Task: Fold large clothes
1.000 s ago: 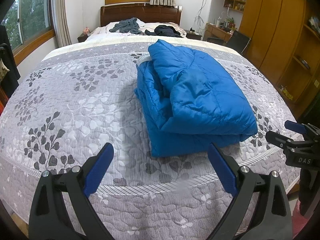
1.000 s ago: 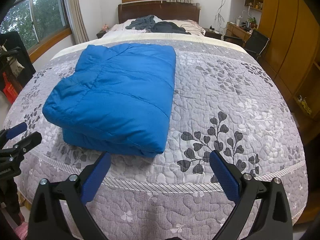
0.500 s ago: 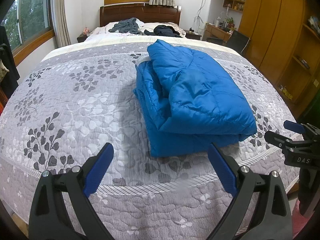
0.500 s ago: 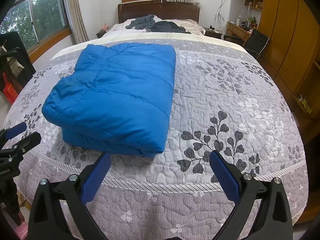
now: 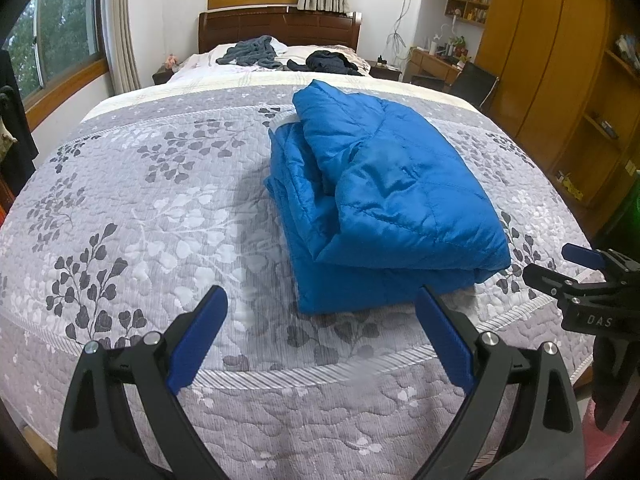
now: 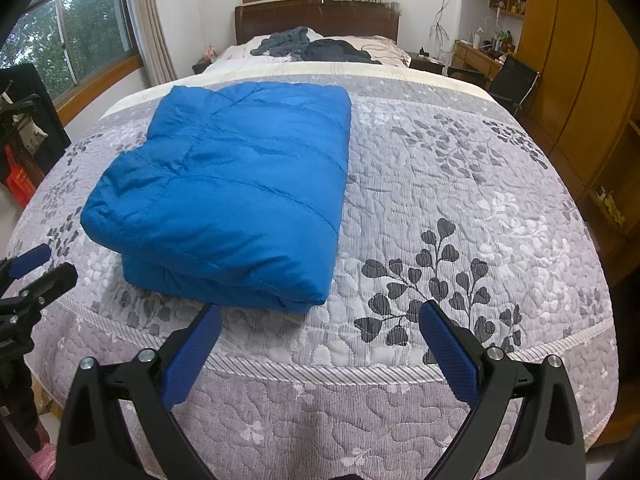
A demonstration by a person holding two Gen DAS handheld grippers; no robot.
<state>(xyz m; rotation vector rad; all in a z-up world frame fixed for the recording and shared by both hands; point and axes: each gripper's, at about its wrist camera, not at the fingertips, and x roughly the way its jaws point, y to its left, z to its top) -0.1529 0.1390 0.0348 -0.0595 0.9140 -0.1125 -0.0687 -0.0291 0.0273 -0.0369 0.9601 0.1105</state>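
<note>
Your left gripper (image 5: 320, 312) and right gripper (image 6: 320, 328) both hang spread wide and empty at the bed's foot; the folded blue quilted jacket (image 6: 232, 184) lies on the grey floral bedspread (image 6: 460, 200).

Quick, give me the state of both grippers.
Left gripper: open, holding nothing, short of the folded blue jacket.
Right gripper: open, holding nothing.

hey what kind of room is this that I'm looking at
Almost certainly a home bedroom. A large bed with a grey leaf-print quilt fills the view, with a dark wooden headboard at the far end, and tall wooden wardrobes line the right wall. A folded blue jacket lies on the quilt.
</note>
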